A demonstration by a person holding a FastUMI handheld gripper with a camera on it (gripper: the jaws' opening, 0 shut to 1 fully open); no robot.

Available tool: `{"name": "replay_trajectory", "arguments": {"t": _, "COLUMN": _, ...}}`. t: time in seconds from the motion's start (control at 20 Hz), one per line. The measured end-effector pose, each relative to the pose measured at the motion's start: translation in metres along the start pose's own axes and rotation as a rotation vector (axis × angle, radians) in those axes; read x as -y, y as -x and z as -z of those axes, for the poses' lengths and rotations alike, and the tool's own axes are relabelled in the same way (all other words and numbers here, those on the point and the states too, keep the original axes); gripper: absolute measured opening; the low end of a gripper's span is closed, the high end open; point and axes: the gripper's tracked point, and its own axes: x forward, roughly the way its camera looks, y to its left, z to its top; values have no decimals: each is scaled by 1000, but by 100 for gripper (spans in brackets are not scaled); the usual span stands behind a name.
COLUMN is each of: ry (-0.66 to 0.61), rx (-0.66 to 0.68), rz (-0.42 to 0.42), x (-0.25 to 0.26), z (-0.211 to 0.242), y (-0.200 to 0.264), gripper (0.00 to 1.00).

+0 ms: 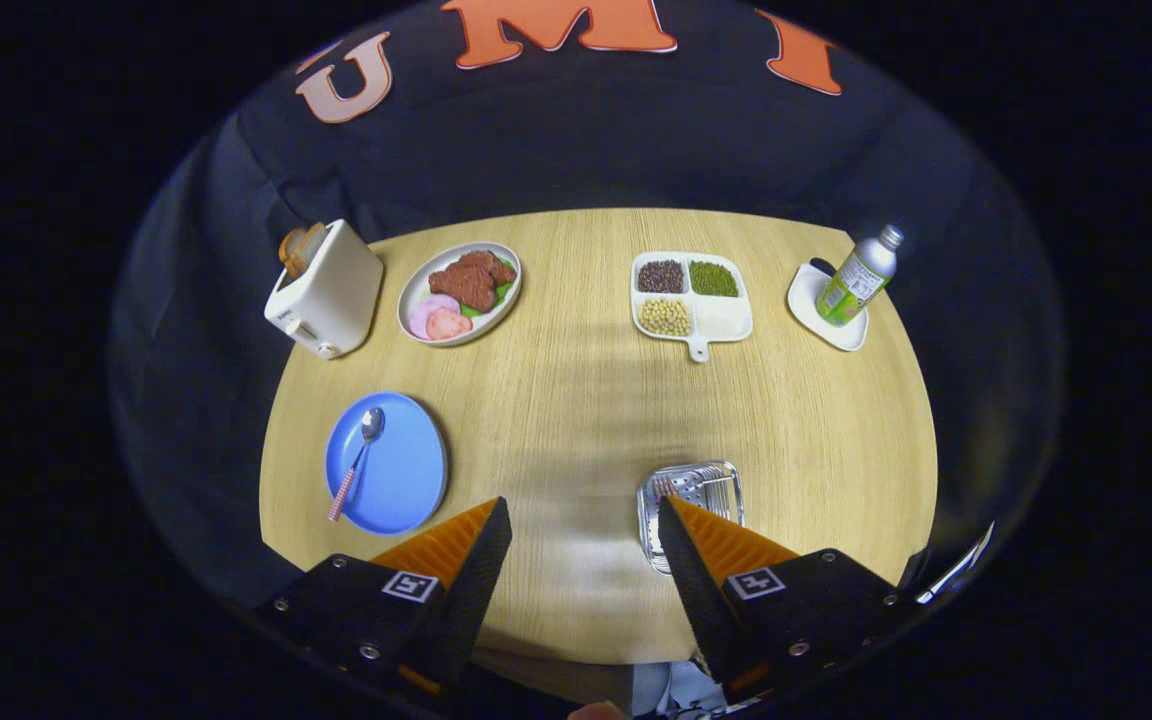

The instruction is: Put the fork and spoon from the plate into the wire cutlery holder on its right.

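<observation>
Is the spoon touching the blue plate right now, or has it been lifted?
Touching. The gripper view shows the spoon lying flat on the blue plate, while the open gripper stays apart, holding nothing.

A: Your surface (576,420) reads as pale wood grain, matt. Blue plate (401,480) smooth, slight sheen.

B: Spoon (358,460) bowl shiny metal. Wire cutlery holder (701,490) bright glossy metal. Your tongs (584,515) hang open, ribbed inner faces.
</observation>
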Motion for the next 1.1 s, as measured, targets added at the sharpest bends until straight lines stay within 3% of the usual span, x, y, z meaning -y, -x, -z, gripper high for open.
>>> {"name": "replay_trajectory", "arguments": {"t": 0.55, "ry": 31, "rx": 564, "rz": 165, "x": -51, "z": -82, "y": 36, "gripper": 91}}
{"name": "replay_trajectory", "arguments": {"t": 0.75, "ry": -2, "rx": 626, "rz": 143, "x": -89, "z": -81, "y": 34, "gripper": 91}}
{"name": "replay_trajectory", "arguments": {"t": 1.1, "ry": -11, "rx": 617, "rz": 92, "x": -163, "z": -65, "y": 7, "gripper": 92}}
